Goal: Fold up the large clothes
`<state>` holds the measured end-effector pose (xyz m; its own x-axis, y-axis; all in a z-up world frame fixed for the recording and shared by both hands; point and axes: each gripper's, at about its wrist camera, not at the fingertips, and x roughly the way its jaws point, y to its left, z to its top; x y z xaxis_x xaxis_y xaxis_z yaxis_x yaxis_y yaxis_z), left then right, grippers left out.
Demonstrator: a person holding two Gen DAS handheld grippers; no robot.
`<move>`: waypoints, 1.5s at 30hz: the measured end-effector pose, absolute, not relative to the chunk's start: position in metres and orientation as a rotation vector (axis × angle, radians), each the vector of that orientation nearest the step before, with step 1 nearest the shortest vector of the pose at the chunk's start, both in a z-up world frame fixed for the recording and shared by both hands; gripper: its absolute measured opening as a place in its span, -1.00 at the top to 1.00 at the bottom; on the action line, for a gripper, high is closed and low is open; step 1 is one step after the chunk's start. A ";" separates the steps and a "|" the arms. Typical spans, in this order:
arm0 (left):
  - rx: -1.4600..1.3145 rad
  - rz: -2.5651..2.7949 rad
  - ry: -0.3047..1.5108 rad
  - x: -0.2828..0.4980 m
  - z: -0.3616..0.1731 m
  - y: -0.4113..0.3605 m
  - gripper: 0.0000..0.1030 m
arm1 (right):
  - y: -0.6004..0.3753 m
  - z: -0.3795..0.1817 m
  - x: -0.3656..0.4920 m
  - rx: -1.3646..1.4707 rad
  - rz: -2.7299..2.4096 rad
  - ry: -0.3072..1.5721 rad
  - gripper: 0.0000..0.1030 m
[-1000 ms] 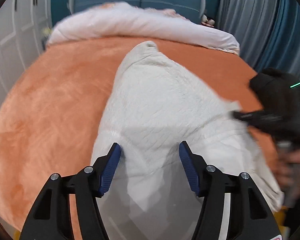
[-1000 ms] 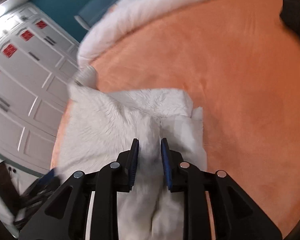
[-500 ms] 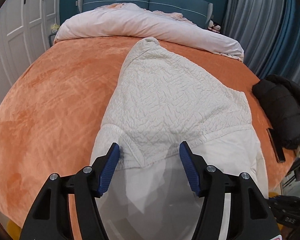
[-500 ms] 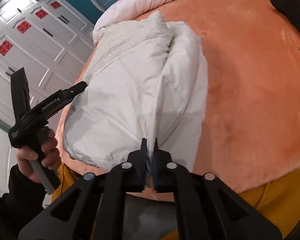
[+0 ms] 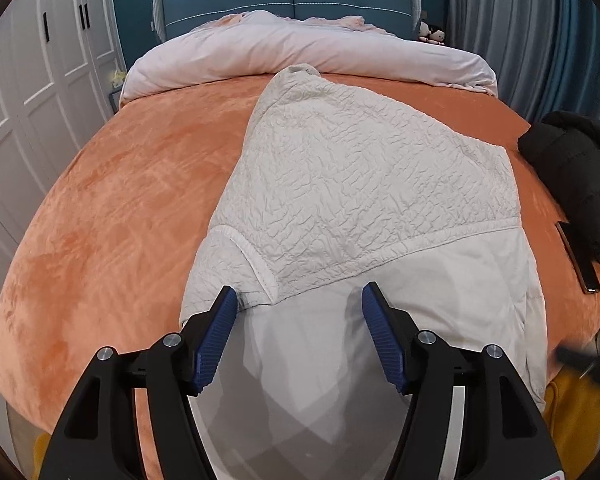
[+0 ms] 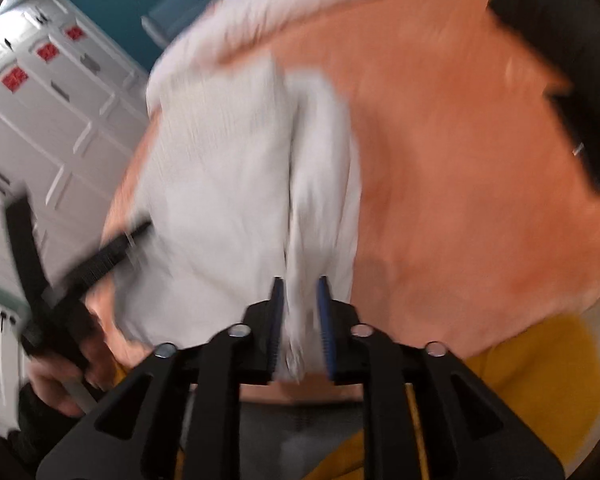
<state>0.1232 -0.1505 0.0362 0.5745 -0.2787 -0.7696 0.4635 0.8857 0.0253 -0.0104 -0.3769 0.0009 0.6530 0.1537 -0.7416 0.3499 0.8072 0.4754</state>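
A large white quilted garment (image 5: 360,184) lies on the orange bed cover (image 5: 112,216), its smooth lining (image 5: 380,320) turned up at the near end. My left gripper (image 5: 296,312) is open above the near edge of the lining, holding nothing. In the blurred right wrist view the garment (image 6: 228,184) lies lengthwise, and my right gripper (image 6: 300,300) has its fingers a little apart with a fold of the white fabric between them. The left gripper (image 6: 112,248) shows at the garment's left edge.
A rolled pale duvet (image 5: 300,56) lies at the head of the bed before a blue headboard. A black jacket (image 5: 576,184) and a dark phone (image 5: 580,260) lie at the bed's right edge. White wardrobe doors (image 5: 32,92) stand at left, curtains at right.
My right gripper, shut tight on the fabric half a second ago, now has its fingers slightly apart and is moving fast. My left gripper has stayed open over the near edge.
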 end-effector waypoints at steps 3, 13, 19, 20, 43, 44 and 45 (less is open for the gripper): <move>0.242 -0.434 0.852 0.123 0.036 -0.151 -0.20 | -0.389 0.030 0.010 0.621 -0.138 0.780 -0.01; 0.236 -0.422 0.859 0.125 0.036 -0.153 -0.22 | -0.411 -0.003 0.124 0.709 -0.155 0.826 -0.03; 0.195 -0.438 0.872 0.130 0.038 -0.146 -0.23 | -0.406 0.017 0.117 0.742 -0.080 0.666 0.78; 0.175 -0.449 0.873 0.129 0.040 -0.142 -0.28 | -0.405 0.023 0.109 0.733 -0.081 0.633 0.78; -0.012 -0.454 0.787 0.247 0.110 -0.161 -0.43 | -0.372 0.048 0.181 0.392 -0.223 0.675 0.36; -0.014 -0.457 0.793 0.257 0.109 -0.167 -0.43 | -0.372 0.033 0.193 0.393 -0.230 0.712 0.37; -0.029 -0.449 0.809 0.277 0.105 -0.179 -0.43 | -0.375 0.019 0.196 0.400 -0.240 0.737 0.37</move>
<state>0.2775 -0.1793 0.1047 0.6015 -0.3989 -0.6922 0.3767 0.9057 -0.1945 0.1957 -0.3753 0.0193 0.7183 -0.0722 -0.6920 0.3488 0.8980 0.2684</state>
